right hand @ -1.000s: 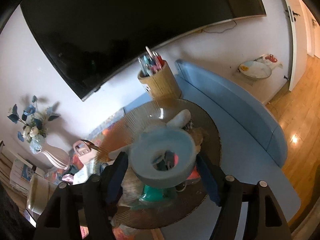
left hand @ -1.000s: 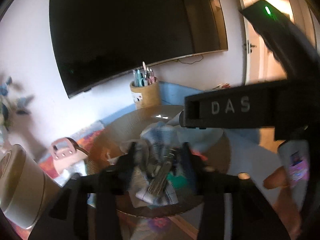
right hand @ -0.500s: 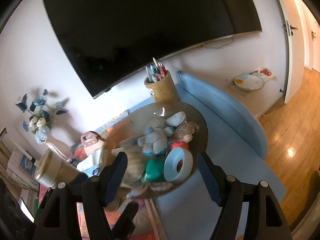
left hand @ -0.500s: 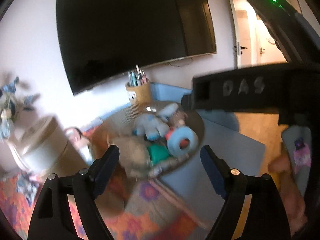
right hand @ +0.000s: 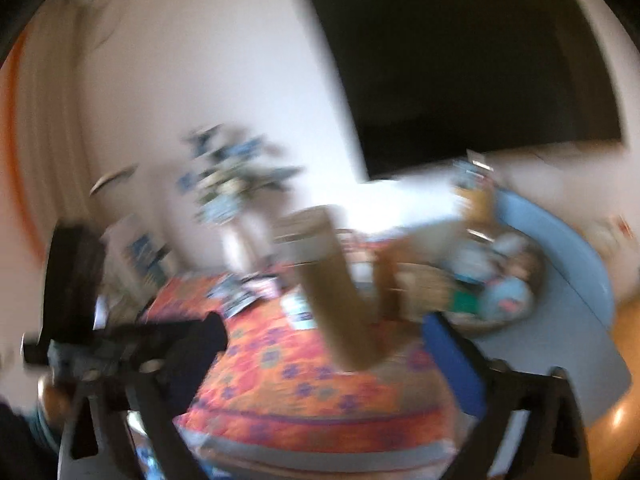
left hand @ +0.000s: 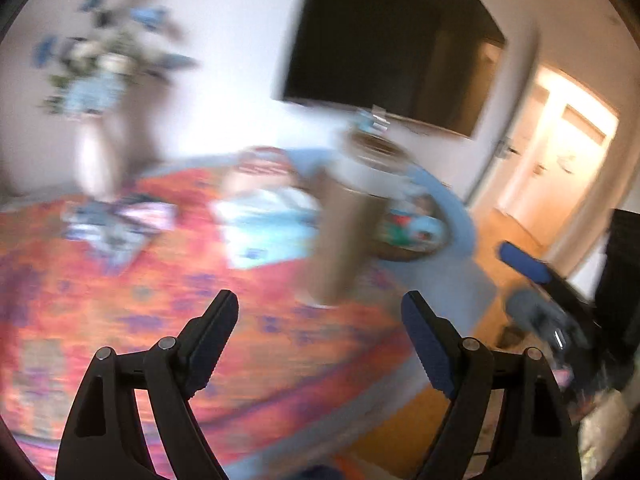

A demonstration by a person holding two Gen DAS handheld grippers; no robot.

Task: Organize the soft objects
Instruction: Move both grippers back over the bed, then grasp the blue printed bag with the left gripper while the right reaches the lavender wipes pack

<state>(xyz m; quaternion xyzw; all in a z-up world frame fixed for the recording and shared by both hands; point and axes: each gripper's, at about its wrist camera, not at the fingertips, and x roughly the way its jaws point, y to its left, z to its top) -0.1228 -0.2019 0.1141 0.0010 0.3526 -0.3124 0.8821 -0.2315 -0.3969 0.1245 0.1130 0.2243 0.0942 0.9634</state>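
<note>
Both grippers carry nothing: left gripper (left hand: pixel 320 320) has its jaws spread wide over the orange patterned cloth (left hand: pixel 120 320), and right gripper (right hand: pixel 324 344) has jaws opening to full spread, nothing between them, only the blurred tan cylinder (right hand: pixel 340 292) beyond. Soft toys (right hand: pixel 496 280) sit piled in the round woven basket (right hand: pixel 480 326) on the blue surface, well apart from both grippers. Looks mostly done; blur hides whether any soft items remain loose on the cloth.
</note>
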